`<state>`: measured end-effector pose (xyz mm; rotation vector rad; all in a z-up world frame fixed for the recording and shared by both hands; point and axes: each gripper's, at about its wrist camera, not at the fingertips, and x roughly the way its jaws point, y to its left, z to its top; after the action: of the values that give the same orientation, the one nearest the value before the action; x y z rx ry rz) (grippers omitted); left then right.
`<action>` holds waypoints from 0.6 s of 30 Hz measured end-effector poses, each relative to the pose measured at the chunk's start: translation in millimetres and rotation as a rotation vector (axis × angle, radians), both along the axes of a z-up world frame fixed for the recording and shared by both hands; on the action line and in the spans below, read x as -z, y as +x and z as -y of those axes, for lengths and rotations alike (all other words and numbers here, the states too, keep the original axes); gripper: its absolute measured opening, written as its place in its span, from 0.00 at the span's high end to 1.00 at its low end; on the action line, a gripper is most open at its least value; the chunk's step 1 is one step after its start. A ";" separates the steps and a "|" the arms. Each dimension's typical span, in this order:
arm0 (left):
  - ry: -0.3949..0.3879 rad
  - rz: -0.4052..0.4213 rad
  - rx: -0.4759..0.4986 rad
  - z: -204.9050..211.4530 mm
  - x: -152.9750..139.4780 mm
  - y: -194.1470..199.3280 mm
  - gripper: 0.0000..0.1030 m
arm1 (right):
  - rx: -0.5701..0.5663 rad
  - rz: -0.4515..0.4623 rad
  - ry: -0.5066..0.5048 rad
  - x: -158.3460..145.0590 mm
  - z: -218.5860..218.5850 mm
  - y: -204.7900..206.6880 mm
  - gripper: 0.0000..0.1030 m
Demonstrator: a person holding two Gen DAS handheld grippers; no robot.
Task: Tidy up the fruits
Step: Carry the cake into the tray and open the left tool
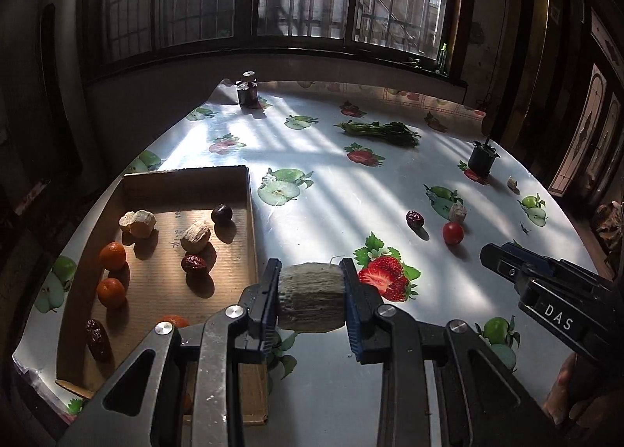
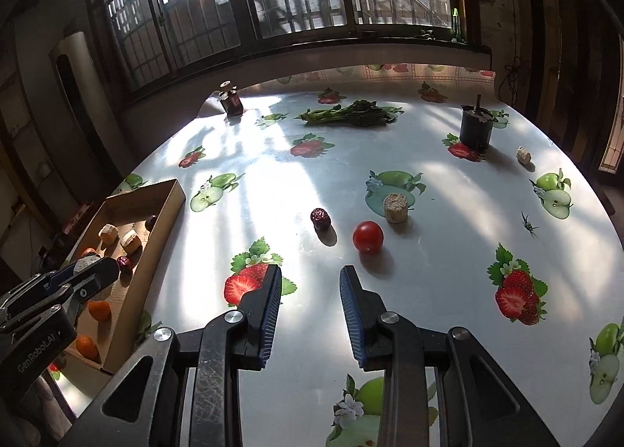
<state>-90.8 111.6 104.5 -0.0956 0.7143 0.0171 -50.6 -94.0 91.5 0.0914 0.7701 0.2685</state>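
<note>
At the left, a cardboard tray (image 1: 249,213) on the desk (image 1: 331,189) holds two pale sugarcane chunks (image 1: 137,223), small oranges (image 1: 112,256), red dates (image 1: 194,264) and a dark round fruit (image 1: 221,213). Just right of the tray's near end, the left gripper (image 1: 312,297) has its fingers clenched on a pale sugarcane piece (image 1: 311,297). Further right, a red date (image 2: 320,218), a cherry tomato (image 2: 367,237) and a sugarcane stub (image 2: 395,206) lie on the desk. The right gripper (image 2: 311,310) hangs above bare desk, fingers released.
</note>
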 end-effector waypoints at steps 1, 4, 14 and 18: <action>-0.006 0.003 -0.014 -6.8 -0.4 -3.6 0.72 | -0.010 0.005 0.009 -2.5 -4.2 -4.2 0.68; -0.026 0.013 -0.053 -26.2 -1.9 -15.4 0.72 | -0.035 0.013 0.029 -6.6 -16.9 -16.2 0.68; 0.010 0.031 -0.182 -74.0 -2.1 -30.8 0.72 | -0.117 -0.004 0.058 -6.5 -56.0 -33.2 0.67; -0.008 0.013 -0.220 -94.6 5.8 -31.1 0.72 | -0.153 -0.017 0.052 -4.5 -70.9 -33.6 0.67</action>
<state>-121.9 206.2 98.7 -0.1813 0.6879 0.2234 -84.2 -23.1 96.0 0.0839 0.7879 0.4335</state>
